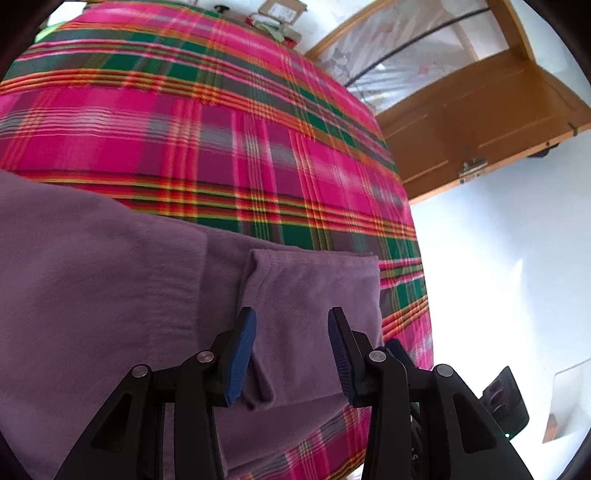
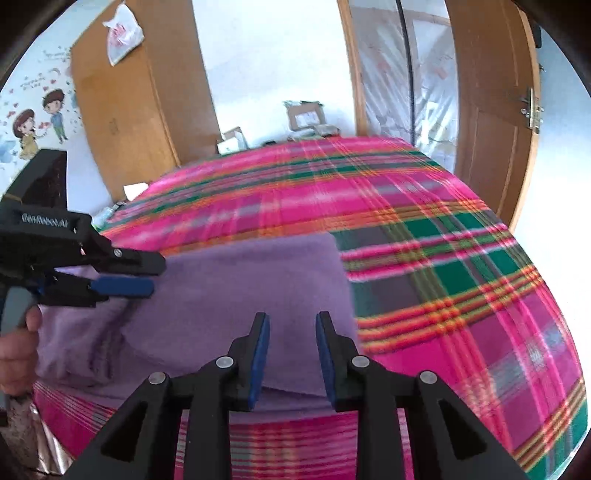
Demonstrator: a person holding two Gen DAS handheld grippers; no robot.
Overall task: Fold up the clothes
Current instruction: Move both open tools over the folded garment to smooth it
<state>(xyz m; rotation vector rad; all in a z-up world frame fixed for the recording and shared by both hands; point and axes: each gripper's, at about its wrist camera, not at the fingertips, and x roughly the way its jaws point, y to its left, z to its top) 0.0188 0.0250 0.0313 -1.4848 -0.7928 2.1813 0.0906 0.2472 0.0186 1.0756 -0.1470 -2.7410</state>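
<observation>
A purple garment point(image 1: 110, 277) lies partly folded on a pink, green and orange plaid bedspread point(image 1: 221, 147), near the bed's front edge. A narrow folded flap of it runs under my left gripper point(image 1: 291, 314), which hovers open above the cloth with nothing pressed between its blue pads. In the right wrist view the garment point(image 2: 240, 280) forms a flat block. My right gripper point(image 2: 291, 315) stands open over its near edge, pads apart and gripping nothing. The left gripper point(image 2: 159, 275) reaches in from the left over the garment's rumpled side, held by a hand point(image 2: 14, 350).
The bedspread point(image 2: 443, 258) covers the whole bed. Cardboard boxes point(image 2: 306, 114) sit past its far end. A wooden wardrobe point(image 2: 129, 110) with a plastic bag point(image 2: 122, 33) stands at back left, a wooden door point(image 1: 480, 110) to the right, and white floor point(image 1: 498, 277) beside the bed.
</observation>
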